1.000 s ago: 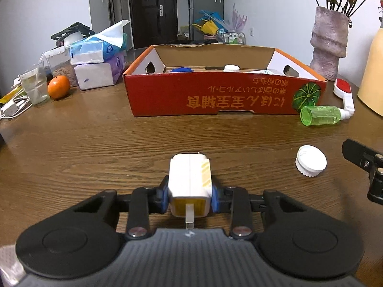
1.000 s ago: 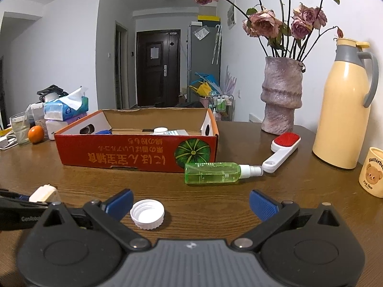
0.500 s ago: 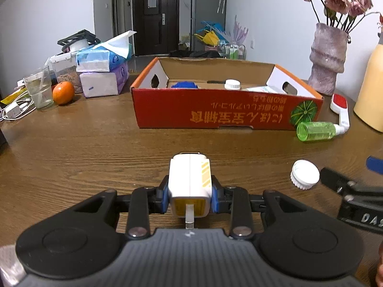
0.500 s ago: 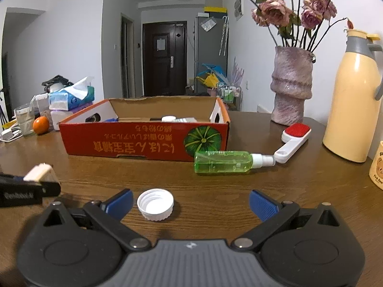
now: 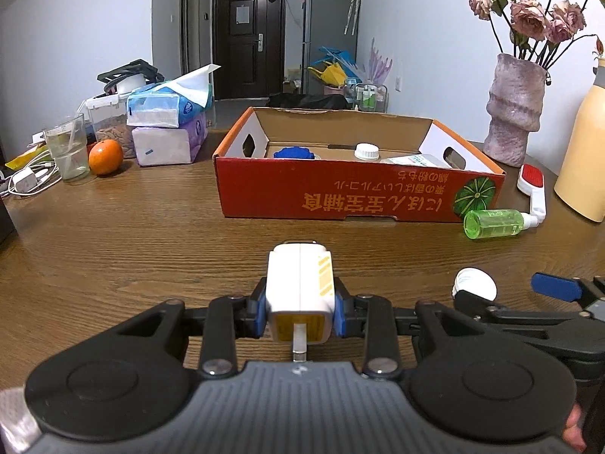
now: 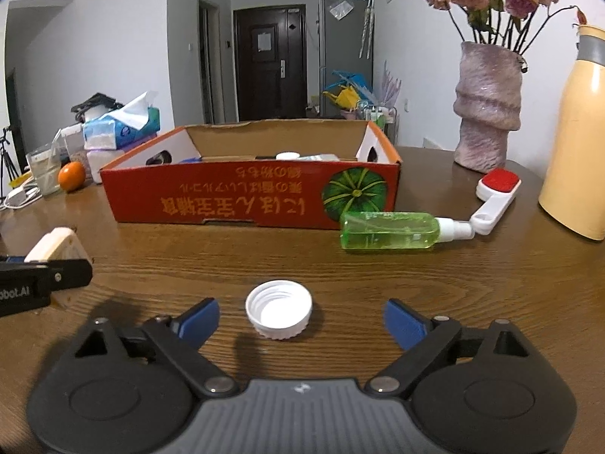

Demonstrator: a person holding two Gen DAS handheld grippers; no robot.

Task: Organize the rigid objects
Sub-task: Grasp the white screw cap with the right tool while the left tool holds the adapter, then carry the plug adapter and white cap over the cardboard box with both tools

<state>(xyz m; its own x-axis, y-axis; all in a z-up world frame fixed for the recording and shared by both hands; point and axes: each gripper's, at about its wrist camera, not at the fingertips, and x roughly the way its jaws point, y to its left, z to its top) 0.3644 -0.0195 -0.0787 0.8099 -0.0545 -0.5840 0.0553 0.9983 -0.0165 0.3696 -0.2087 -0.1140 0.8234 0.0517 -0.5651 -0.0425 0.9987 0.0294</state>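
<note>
My left gripper (image 5: 300, 308) is shut on a white and yellow plug adapter (image 5: 300, 289), held above the wooden table (image 5: 132, 234). In the right wrist view that adapter (image 6: 56, 245) shows at the far left. My right gripper (image 6: 301, 321) is closing, its blue pads either side of a white screw cap (image 6: 279, 314) that lies open side up; the pads stand clear of it. The same cap (image 5: 474, 283) sits at the right in the left wrist view. Behind stands a red cardboard box (image 5: 359, 195) (image 6: 257, 196) holding a few items.
A green spray bottle (image 6: 393, 230) and a red and white lint brush (image 6: 495, 198) lie right of the box. A pink vase (image 6: 487, 106) and a yellow thermos (image 6: 574, 132) stand at the right. Tissue packs (image 5: 166, 121), an orange (image 5: 106, 157) and a glass (image 5: 68, 147) crowd the far left.
My right gripper moved forward and down until the white cap lies between its pads, and its jaws have narrowed. My left gripper keeps the adapter and has tilted up slightly.
</note>
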